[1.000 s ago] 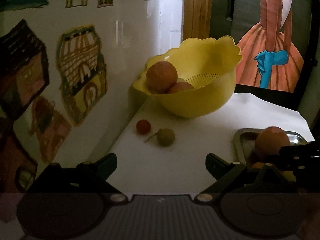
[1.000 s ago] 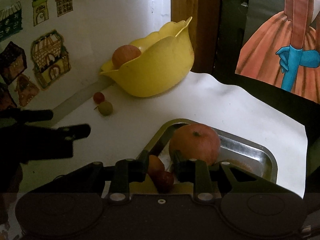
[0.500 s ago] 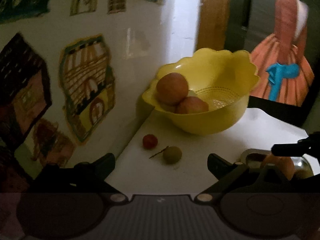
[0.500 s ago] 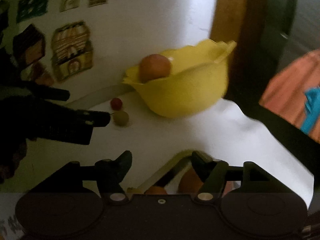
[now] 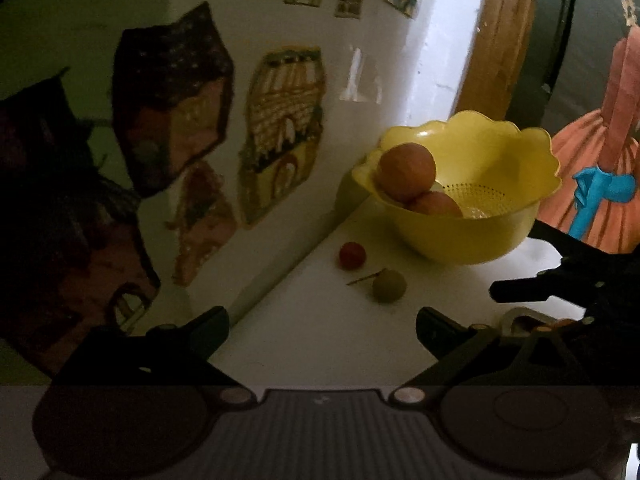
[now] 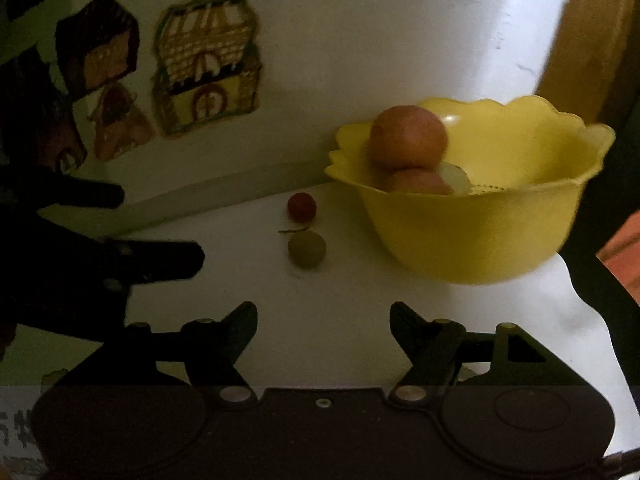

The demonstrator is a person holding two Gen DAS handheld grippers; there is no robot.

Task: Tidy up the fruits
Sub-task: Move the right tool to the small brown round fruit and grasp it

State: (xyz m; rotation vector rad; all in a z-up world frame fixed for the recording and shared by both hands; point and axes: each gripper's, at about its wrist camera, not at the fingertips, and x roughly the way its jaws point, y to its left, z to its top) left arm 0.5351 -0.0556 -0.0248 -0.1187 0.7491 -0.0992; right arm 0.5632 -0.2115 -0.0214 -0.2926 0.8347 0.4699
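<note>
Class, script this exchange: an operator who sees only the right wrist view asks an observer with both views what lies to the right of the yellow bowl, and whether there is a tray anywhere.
Operator: What lies to the right of the yellow bowl?
Observer: Behind the yellow bowl hangs a painting of an orange dress with a blue bow.
Operator: Is there a tray anywhere?
Observer: Yes. The corner of a metal tray shows low on the right, close to the open right tongs.
</note>
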